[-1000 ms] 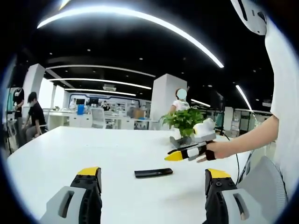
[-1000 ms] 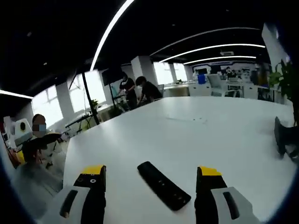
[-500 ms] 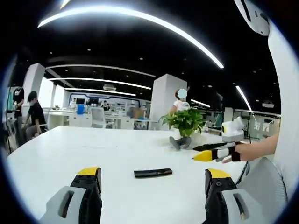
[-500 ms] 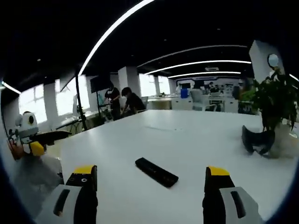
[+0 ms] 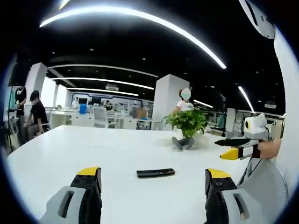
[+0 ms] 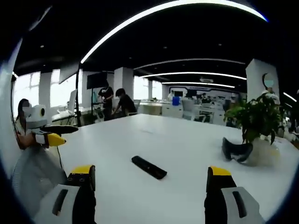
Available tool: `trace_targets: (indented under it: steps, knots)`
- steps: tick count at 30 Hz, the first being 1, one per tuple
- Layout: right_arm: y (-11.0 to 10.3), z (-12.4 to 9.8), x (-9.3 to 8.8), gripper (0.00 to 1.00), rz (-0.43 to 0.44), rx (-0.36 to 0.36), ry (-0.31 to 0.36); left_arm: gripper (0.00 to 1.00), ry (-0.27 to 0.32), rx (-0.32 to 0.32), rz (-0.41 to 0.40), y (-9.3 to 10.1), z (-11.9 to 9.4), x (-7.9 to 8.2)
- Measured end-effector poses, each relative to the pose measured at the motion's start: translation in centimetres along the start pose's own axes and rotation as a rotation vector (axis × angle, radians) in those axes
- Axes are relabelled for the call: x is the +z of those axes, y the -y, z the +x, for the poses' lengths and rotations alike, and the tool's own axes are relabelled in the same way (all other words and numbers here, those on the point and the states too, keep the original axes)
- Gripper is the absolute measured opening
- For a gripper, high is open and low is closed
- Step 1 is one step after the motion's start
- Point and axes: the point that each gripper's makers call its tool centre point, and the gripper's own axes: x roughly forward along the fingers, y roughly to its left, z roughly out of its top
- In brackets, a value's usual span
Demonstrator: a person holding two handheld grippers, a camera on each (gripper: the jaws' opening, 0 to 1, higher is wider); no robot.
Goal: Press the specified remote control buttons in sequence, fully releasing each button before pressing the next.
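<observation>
Both your grippers, left & right, gape wide w/ nothing held, well off the remote — a rushed approach could nudge it across the table.

A slim black rectangular remote control lies flat on the white tabletop, just below the centre of the left gripper view. In the right gripper view it lies diagonally, slightly below centre.

open-plan office | desk rows | strip ceiling lights | seated workers
</observation>
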Motion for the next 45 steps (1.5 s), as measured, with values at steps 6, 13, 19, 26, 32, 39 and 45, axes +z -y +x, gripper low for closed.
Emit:
trace_targets:
  steps: [6, 13, 19, 26, 32, 39, 45]
  knots:
    - [0.6, -0.8, -0.9, 0.96, 0.016, -0.018, -0.011, 0.96, -0.003, 0.019, -0.009, -0.3, -0.1, -0.1]
    - [0.2, -0.9, -0.3, 0.94, 0.014, -0.004, 0.009, 0.96, -0.012, 0.007, -0.007, -0.1, 0.0, -0.2]
    - [0.6, -1.1, -0.3, 0.92, 0.02, -0.023, 0.005, 0.96, -0.011, 0.01, -0.005, -0.2, -0.1, -0.2]
    - [0.7, -1.3, -0.3, 0.91, 0.027, -0.026, 0.001, 0.95, -0.016, 0.008, 0.0, -0.1, -0.1, -0.3]
    - [0.4, -1.2, -0.4, 0.89, 0.017, -0.015, -0.007, 0.95, -0.019, 0.005, 0.001, 0.0, 0.0, -0.3]
    - [0.5, -1.3, -0.5, 0.89, 0.021, -0.019, -0.009, 0.95, -0.019, 0.002, 0.001, 0.0, 0.0, -0.3]
    - [0.6, -1.3, -0.6, 0.88, 0.026, -0.017, -0.01, 0.94, -0.018, 0.005, 0.004, 0.0, -0.1, -0.3]
